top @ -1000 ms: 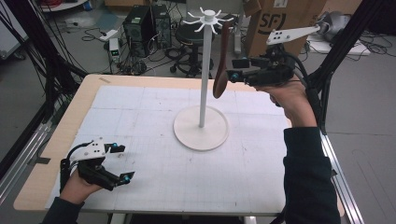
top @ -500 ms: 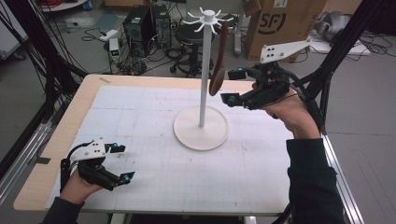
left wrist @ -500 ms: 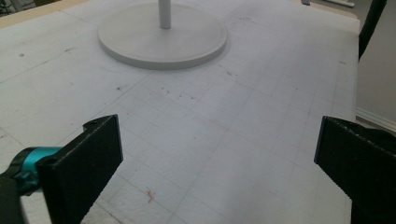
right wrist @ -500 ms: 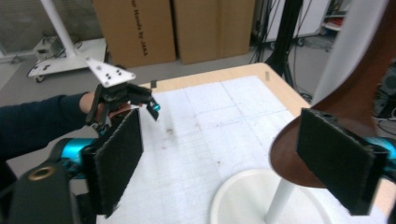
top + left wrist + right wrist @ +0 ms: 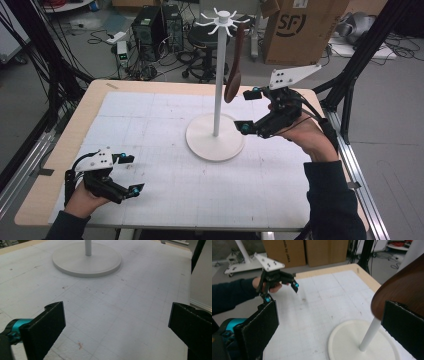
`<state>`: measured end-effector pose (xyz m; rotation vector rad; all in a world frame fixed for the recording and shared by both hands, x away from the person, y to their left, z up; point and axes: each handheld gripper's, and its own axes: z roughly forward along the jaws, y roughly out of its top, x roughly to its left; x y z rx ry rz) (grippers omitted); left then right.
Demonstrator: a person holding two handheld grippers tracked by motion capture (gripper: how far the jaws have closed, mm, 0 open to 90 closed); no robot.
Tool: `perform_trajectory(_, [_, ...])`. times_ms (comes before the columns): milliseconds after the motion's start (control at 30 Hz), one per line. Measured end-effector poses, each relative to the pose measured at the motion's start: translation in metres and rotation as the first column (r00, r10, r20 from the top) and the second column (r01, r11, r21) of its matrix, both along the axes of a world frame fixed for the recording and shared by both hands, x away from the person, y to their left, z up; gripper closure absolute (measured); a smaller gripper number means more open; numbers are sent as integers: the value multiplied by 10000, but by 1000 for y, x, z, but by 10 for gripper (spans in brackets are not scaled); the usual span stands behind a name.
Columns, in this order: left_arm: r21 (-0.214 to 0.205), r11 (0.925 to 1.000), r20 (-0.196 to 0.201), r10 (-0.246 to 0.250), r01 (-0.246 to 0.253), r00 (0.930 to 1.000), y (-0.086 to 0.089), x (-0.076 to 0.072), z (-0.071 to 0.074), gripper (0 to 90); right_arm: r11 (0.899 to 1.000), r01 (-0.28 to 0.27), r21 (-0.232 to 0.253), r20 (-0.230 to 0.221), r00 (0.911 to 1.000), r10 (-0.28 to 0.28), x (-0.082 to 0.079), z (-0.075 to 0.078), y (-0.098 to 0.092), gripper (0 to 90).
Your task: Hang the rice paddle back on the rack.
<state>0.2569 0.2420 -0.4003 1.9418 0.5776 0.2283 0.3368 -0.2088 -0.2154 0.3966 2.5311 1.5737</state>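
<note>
We log right gripper (image 5: 248, 111) jaws just opened wide, nothing clamped | brown spoon (image 5: 234, 75) hangs on stand (image 5: 218, 80), 11 o'clock of it | left gripper (image 5: 131, 173) agape, empty, on table (image 5: 165, 200)

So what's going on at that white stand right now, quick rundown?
Right gripper open, fingers just spread, nothing between them. Brown wooden spoon hangs from white stand. Left gripper open, low over the table. Nothing in the way.
</note>
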Motion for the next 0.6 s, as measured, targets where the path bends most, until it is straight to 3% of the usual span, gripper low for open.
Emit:
perform_trajectory(300, [-234,9997,-42,26,-27,10000,2,0,1,16,9996,-271,-24,163,9995,271,-15,-27,0,2])
perform_trajectory(433, [-286,9996,-10,19,-20,10000,2,1,1,16,9994,-352,19,130,9993,351,-18,-40,-2,2])
perform_trajectory(533, [-286,9996,-24,21,-21,10000,2,1,1,17,9993,-371,36,-216,9991,371,-22,-48,-4,2])
perform_trajectory(600, [-341,9994,-43,37,-39,10000,2,0,1,16,9994,-332,60,-83,9994,332,-22,-54,-5,2])
